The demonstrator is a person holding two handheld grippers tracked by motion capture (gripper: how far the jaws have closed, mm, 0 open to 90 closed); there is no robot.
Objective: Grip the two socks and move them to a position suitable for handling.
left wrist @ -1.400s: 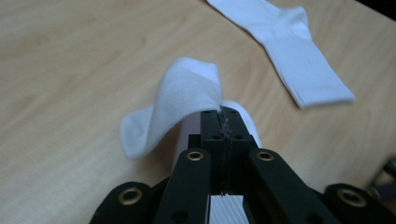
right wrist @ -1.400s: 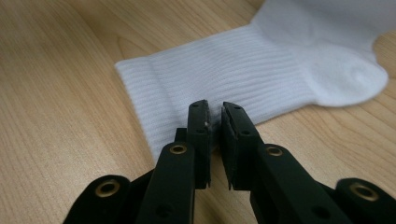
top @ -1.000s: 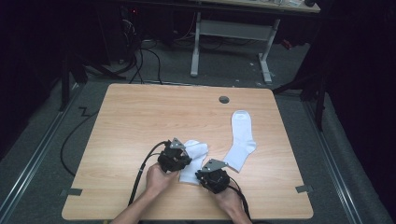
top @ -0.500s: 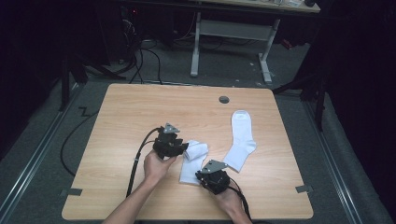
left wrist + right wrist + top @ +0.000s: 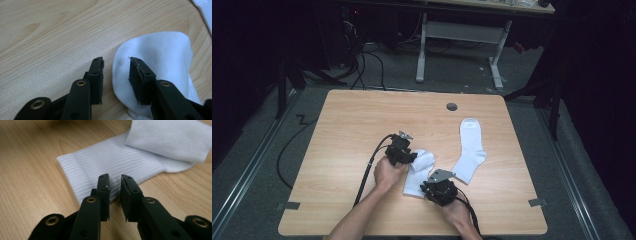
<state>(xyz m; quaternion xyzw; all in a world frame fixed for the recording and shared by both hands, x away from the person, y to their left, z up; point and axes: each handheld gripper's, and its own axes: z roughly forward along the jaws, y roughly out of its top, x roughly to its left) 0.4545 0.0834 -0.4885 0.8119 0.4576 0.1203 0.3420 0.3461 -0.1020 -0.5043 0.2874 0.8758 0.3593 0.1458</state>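
With both tongs (image 5: 116,65) (image 5: 115,180) now parted and empty at the folded sock (image 5: 418,172), fetch the flat sock (image 5: 471,150) beside it gently.

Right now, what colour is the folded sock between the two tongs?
White. The folded sock shows best in the right gripper view, with a ribbed cuff.

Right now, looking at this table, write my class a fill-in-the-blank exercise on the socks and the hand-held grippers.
1. The folded sock and the flat sock are both ____ in colour.
2. Both socks lie on a ____ table.
3. The left hand-held gripper has its jaws ____, one over the folded sock.
4. The right hand-held gripper points at the sock's ____ cuff.

Missing words: white; wooden; open; ribbed
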